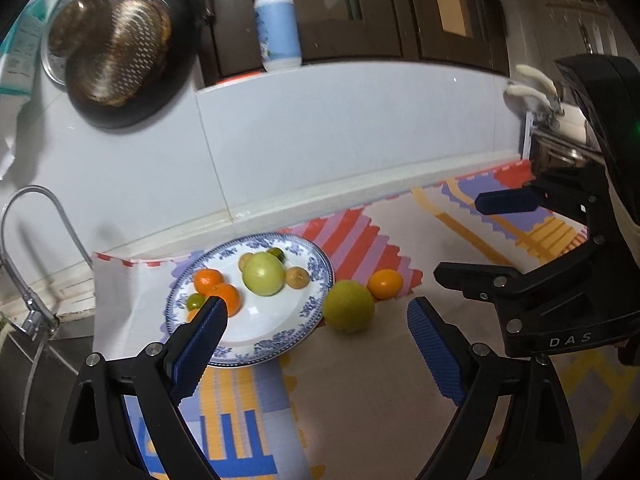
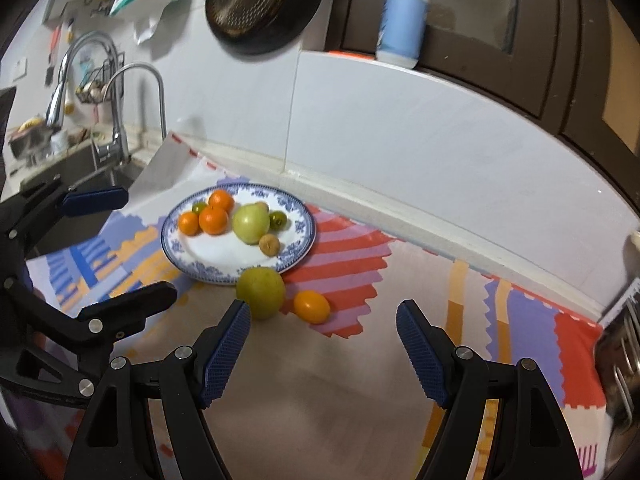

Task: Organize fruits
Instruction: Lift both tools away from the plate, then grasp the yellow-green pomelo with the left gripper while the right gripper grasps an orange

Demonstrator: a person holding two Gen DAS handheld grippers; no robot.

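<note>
Left gripper (image 1: 316, 308): I see blue knurled pads spread wide, pinching nothing.
Right gripper (image 2: 324, 308): spread too, empty.
Plate: my round blue-and-white glazed china plate (image 2: 298, 226) carries smooth oranges and a green apple.
Loose fruit: dimpled round green citrus (image 2: 261, 291) touches the rim at six o'clock; glossy oval orange (image 2: 312, 306) just beside it on the striped mat (image 2: 352, 248).
</note>
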